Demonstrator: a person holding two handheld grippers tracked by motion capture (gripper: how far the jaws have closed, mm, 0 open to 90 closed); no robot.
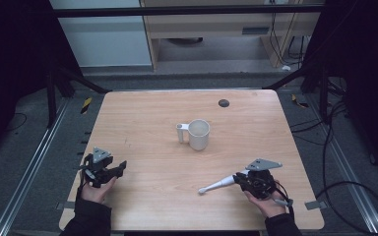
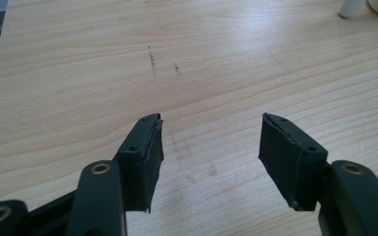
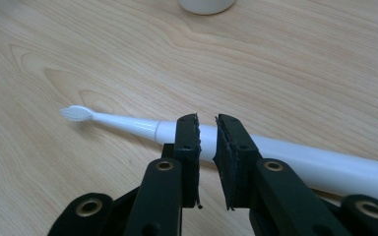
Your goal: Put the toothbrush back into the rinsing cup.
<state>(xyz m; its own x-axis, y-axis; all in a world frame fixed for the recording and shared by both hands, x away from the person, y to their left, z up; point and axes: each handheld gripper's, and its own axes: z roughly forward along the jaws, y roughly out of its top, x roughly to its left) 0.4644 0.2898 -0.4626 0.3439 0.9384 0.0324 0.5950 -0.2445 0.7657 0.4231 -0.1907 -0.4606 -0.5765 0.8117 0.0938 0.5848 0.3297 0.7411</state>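
Note:
A white electric toothbrush point(image 1: 216, 186) lies flat on the wooden table point(image 1: 142, 128) at the front right, its small brush head pointing left. My right gripper point(image 1: 237, 178) sits at the handle end. In the right gripper view the toothbrush point(image 3: 128, 124) runs crosswise just beyond the tips of my right gripper point(image 3: 206, 128), whose jaws stand a narrow gap apart with nothing pinched between the pads. My left gripper point(image 1: 120, 166) rests at the front left, and its jaws are wide open over bare wood in the left gripper view point(image 2: 211, 142).
A white mug point(image 1: 198, 134) with its handle to the left stands upright near the table's middle, beyond both grippers. A small dark round spot point(image 1: 223, 103) lies near the far edge. Cables trail on the floor to the right.

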